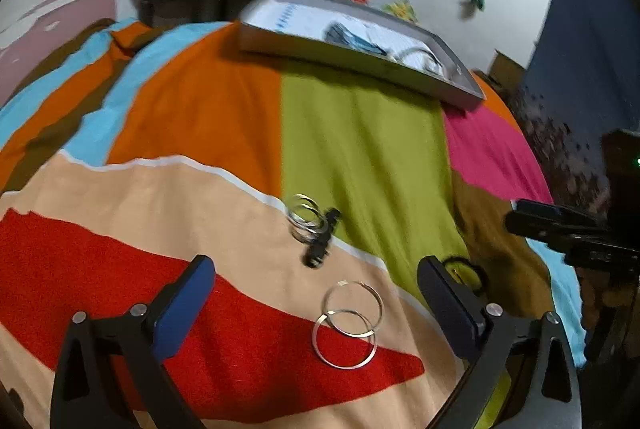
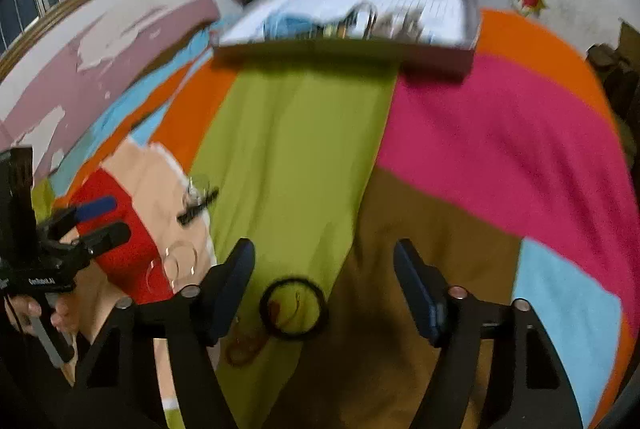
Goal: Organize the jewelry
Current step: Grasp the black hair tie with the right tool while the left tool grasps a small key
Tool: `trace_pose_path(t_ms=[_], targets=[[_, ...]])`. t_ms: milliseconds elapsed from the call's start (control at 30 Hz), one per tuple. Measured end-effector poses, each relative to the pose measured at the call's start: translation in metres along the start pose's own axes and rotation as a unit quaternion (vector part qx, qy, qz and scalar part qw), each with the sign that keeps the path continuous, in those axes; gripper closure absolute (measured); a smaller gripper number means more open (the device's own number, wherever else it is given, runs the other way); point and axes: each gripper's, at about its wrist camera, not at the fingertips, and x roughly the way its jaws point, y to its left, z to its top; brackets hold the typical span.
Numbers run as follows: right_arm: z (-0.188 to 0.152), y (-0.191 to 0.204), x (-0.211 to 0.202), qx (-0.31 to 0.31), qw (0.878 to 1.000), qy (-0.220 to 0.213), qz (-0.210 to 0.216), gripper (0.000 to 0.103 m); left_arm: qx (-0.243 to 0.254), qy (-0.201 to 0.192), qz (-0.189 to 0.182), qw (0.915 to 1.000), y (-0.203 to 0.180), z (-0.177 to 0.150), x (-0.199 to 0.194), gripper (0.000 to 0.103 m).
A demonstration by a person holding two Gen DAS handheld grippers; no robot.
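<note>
In the left wrist view my left gripper (image 1: pixel 317 263) is open low over the bedspread. Two thin silver hoops (image 1: pixel 348 321) lie overlapping between its fingers. Just beyond them are a black hair clip (image 1: pixel 320 237) and a stack of silver bangles (image 1: pixel 306 217). My right gripper (image 2: pixel 324 249) is open above a black ring bracelet (image 2: pixel 294 309), with a reddish-brown bracelet (image 2: pixel 244 345) partly hidden behind its left finger. A grey tray (image 1: pixel 360 61) at the far side holds a blue item and silver pieces. The right wrist view also shows the hoops (image 2: pixel 176 261), clip (image 2: pixel 198 209) and tray (image 2: pixel 348 49).
A bedspread (image 1: pixel 352 133) of bright colour patches covers the surface. The right gripper (image 1: pixel 516 214) enters the left wrist view from the right. A hand (image 2: pixel 40 309) holds the left gripper (image 2: pixel 108 219) at the left. A wall with posters and a desk stand behind the tray.
</note>
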Motion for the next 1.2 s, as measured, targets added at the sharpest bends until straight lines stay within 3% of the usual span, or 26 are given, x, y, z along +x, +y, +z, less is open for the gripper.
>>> trace_pose_path(t_ms=[267, 333, 467, 600, 800, 933, 1200], targets=[[-0.012, 0.012, 0.031, -0.036, 0.998, 0.058, 0.013, 0.074, 0.04, 0.078, -0.019, 0.996, -0.015, -0.012, 0.034, 0.039], [-0.014, 0.017, 0.038, -0.048, 0.996, 0.069, 0.014, 0.078, 0.04, 0.1, -0.014, 0.994, -0.014, -0.014, 0.044, 0.054], [-0.017, 0.031, 0.048, -0.09, 0.993, 0.079, -0.002, 0.084, 0.037, 0.108, -0.011, 0.9934, -0.012, -0.018, 0.05, 0.062], [-0.018, 0.039, 0.057, -0.112, 0.989, 0.093, -0.019, 0.084, 0.033, 0.118, -0.022, 0.9922, -0.012, -0.018, 0.054, 0.079], [-0.019, 0.036, 0.068, -0.095, 0.988, 0.12, -0.023, 0.084, 0.026, 0.138, -0.043, 0.9891, -0.011, -0.016, 0.059, 0.085], [-0.018, 0.033, 0.066, -0.076, 0.99, 0.119, -0.011, 0.098, 0.01, 0.139, -0.061, 0.9883, -0.008, -0.015, 0.056, 0.093], [-0.004, 0.029, 0.037, -0.051, 0.997, 0.055, 0.018, 0.098, -0.007, 0.107, -0.077, 0.9912, -0.012, -0.007, 0.037, 0.099]])
